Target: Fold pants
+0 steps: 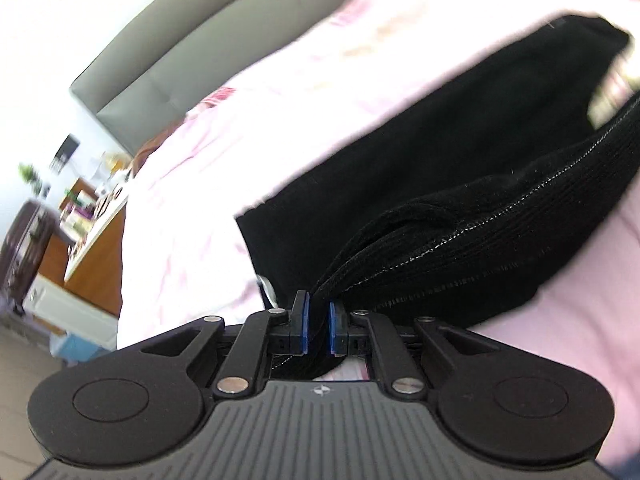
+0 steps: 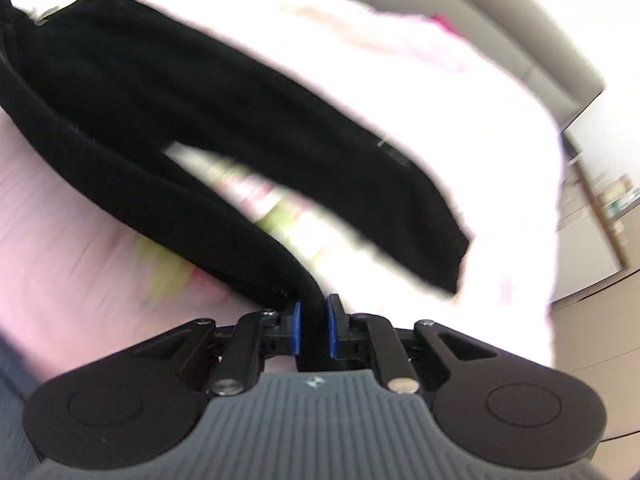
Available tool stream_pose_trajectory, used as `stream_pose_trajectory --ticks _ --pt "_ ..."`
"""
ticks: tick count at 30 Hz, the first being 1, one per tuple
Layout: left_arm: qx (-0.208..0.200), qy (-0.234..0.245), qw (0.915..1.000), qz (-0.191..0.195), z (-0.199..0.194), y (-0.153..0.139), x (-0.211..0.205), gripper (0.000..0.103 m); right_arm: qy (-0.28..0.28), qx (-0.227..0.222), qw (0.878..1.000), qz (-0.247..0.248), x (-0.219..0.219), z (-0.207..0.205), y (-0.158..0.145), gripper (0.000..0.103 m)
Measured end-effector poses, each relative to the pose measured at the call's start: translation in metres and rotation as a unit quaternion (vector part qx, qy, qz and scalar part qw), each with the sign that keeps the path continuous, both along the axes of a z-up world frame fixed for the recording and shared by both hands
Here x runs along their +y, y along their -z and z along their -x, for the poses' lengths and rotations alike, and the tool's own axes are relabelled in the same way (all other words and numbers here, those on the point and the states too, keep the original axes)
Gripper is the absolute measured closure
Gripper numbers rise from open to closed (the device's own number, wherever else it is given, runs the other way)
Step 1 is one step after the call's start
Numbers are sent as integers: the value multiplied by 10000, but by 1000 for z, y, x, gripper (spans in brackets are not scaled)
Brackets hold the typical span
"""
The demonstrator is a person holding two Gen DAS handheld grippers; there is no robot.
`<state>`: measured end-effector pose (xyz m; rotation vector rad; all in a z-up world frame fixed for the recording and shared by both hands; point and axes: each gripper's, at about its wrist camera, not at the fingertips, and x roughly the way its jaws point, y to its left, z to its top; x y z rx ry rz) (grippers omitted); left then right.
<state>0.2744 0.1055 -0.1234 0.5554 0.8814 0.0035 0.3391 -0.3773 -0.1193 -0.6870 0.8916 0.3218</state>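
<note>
The black pants (image 1: 420, 168) lie across a pink bed (image 1: 224, 200), their ribbed waistband (image 1: 480, 232) lifted at the near edge. The left tongs (image 1: 318, 312) pinch one end of the waistband, and the right tongs (image 2: 314, 320) pinch the other. A grey headboard (image 1: 160, 60) stands at the far side.

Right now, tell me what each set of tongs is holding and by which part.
Both hold the black pants. The left tongs pinch the ribbed waistband; the right tongs pinch a bunched band edge, whose exact part I cannot tell.
</note>
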Motion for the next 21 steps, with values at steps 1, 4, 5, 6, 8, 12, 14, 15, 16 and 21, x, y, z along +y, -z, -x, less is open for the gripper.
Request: stream_pose_trajectory --ticks 1,4,5,6,8,12,14,15,16,21 --pt "-36 -93 9999 41 -14 -6 0 93 34 -82 10000 40 3 -12 -3 97" --pt "-67 -339 9994 100 -69 -12 4 93 185 -300 9993 129 11 -53 -15 97" --pt "-50 -408 9991 83 -86 -12 4 93 228 -356 9990 148 14 -68 -18 97" --pt "-19 -475 9988 65 -105 -9 5 93 285 -392 9987 154 18 -83 -20 97" --pt "65 -632 9980 57 -130 -5 12 93 387 -381 9984 149 26 -119 -15 97" --pt "238 -852 9961 23 -184 27 28 93 475 -145 9985 220 44 -179 4 97" --pt "354 -920 9951 28 -187 39 18 93 482 -26 9982 364 53 -211 24 97" --pt "435 -928 9947 -10 -190 44 16 93 488 26 9978 442 56 -223 33 97" --pt "522 -956 9940 -26 -195 49 15 93 509 82 9974 498 56 -236 43 97" --pt "589 -780 9952 61 -203 52 21 93 270 305 9963 751 60 -249 66 97"
